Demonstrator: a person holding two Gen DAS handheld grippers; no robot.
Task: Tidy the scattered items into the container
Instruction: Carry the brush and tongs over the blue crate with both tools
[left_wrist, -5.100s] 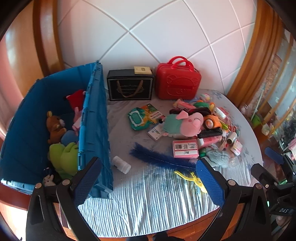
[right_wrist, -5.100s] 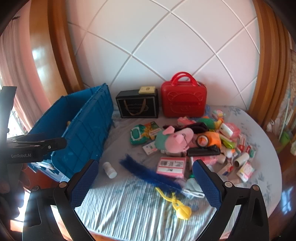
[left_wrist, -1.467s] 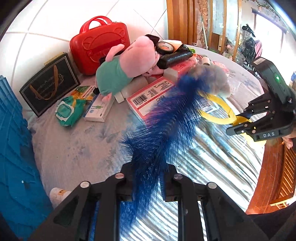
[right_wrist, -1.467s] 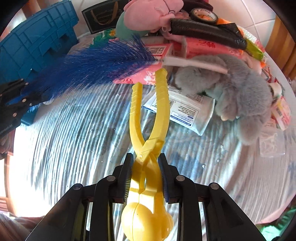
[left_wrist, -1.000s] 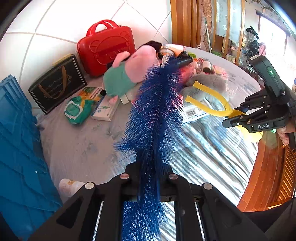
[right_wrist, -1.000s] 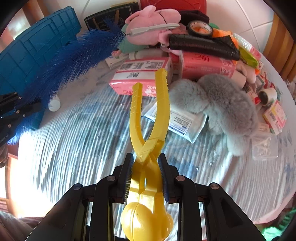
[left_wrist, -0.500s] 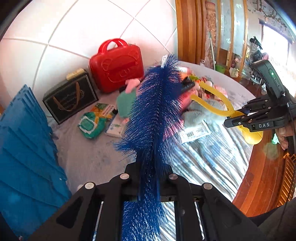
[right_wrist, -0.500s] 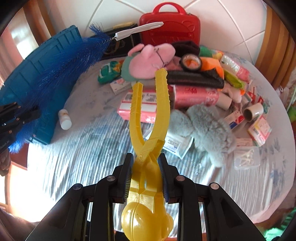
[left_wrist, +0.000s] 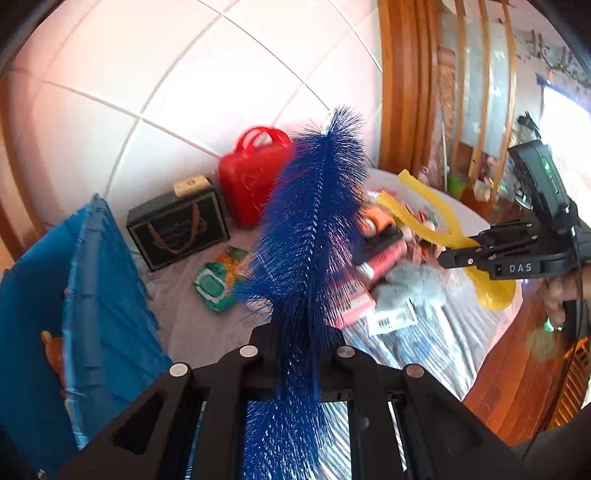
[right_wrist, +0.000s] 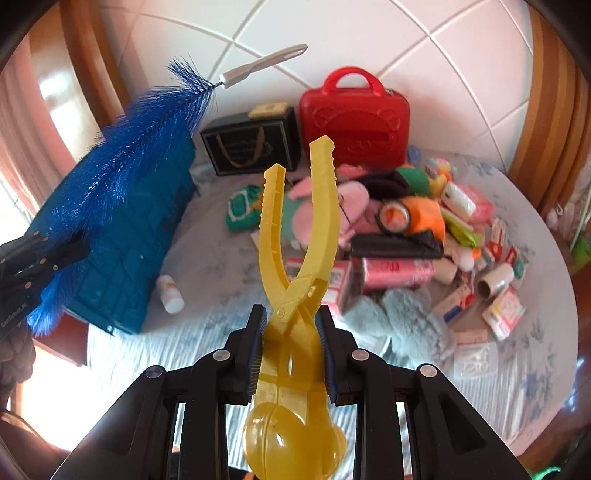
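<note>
My left gripper (left_wrist: 297, 363) is shut on a blue bristle brush (left_wrist: 314, 236), which stands up well above the table; the brush also shows in the right wrist view (right_wrist: 125, 162) with its white handle pointing up. My right gripper (right_wrist: 291, 350) is shut on yellow plastic tongs (right_wrist: 299, 236), held in the air; the tongs also show in the left wrist view (left_wrist: 436, 218). The blue crate (left_wrist: 96, 295) stands at the left of the table, with soft toys inside. Both grippers are above the table, right of the crate.
A red case (right_wrist: 352, 118) and a black gift bag (right_wrist: 251, 144) stand at the back by the tiled wall. A pile with a pink plush (right_wrist: 351, 203), tape roll, pink boxes and a grey plush (right_wrist: 406, 314) covers the right. A white bottle (right_wrist: 170, 291) lies beside the crate.
Both grippers have risen higher above the table with the brush and the tongs held. The left view has swung left, so more of the crate shows.
</note>
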